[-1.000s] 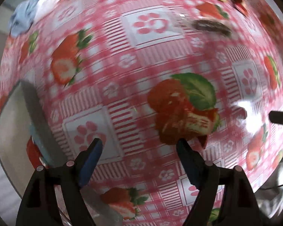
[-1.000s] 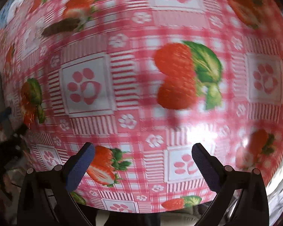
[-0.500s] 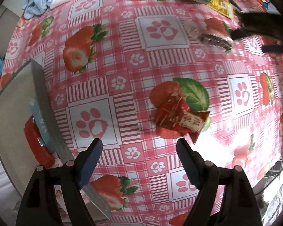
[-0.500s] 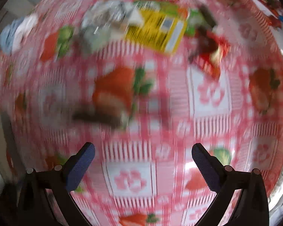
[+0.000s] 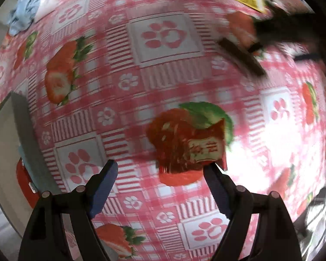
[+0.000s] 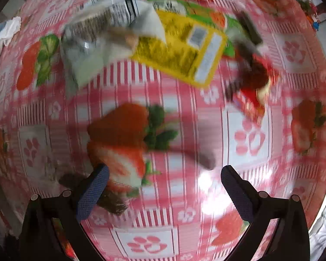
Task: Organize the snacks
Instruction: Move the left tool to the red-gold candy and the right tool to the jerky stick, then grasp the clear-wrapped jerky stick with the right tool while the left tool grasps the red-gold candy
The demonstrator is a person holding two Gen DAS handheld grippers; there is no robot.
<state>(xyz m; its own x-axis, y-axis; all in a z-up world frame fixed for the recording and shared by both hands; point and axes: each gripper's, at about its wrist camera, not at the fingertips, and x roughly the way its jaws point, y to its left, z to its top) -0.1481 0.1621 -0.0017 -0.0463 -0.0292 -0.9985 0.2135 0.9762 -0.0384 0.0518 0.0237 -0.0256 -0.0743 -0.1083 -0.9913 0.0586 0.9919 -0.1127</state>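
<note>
So far little looks sorted: a red snack packet (image 5: 184,145) lies loose on the table (image 5: 163,76), and a yellow packet (image 6: 184,52), a clear bag (image 6: 102,34) and another red packet (image 6: 252,91) are heaped at the far side. Your left tongs (image 5: 160,171) hang wide and empty, the red snack packet just beyond the right tip. Your right tongs (image 6: 165,176) are wide and empty too, with a dark bar (image 6: 110,202) by the left tip.

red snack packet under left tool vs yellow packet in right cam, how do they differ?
The red packet is crumpled foil with a pale label; the yellow packet lies flat, with white panels. The red packet lies alone on the tablecloth; the yellow packet sits in a pile, overlapped by a clear bag. Both rest on the cloth, ungripped.
</note>
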